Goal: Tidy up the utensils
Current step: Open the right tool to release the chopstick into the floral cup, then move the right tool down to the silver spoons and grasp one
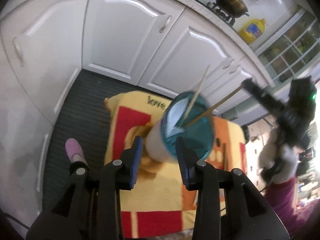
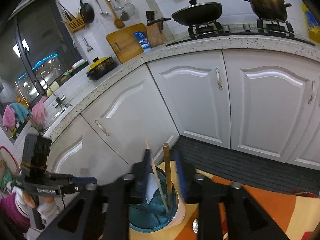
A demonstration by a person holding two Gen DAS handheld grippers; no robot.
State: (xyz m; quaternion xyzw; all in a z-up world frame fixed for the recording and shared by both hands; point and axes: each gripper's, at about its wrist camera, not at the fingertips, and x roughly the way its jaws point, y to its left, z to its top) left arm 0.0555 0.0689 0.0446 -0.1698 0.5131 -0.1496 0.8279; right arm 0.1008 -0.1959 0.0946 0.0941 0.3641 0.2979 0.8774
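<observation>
Blue pads on your left gripper [image 1: 159,142] stand wide apart, with nothing clamped between them. The cup [image 1: 190,124] sits just past their tips at 12 o'clock in the left wrist view. Its white lower part shows in the gap between the pads. The left pad has a sliver of space beside the cup. The right pad overlaps the blue rim in the picture, and you cannot tell from here whether it touches.

The cup is clear blue with a white sleeve and stands on a yellow, red and orange cloth [image 1: 160,216]. Two chopsticks stand in it. The pale chopstick [image 1: 197,94] leans toward 12 o'clock. The brown chopstick [image 1: 210,110] leans toward 2 o'clock, and its top end reaches your other tool's fingertips.

Your right gripper [image 2: 161,153] hangs over the cup's mouth with its jaws partly open. In the right wrist view the brown chopstick rises between the two pads with a gap on either side, so the pads are not pressing on it. The pale chopstick runs close along the left pad, at 11 o'clock from the cup. The view is blurred there, so you cannot tell whether it touches. Both chopsticks have their lower ends down inside the cup, and the cup itself fills 6 o'clock in that view, under the jaws.

White cupboard doors [image 2: 192,100] stand behind, at 12 o'clock in both views.
</observation>
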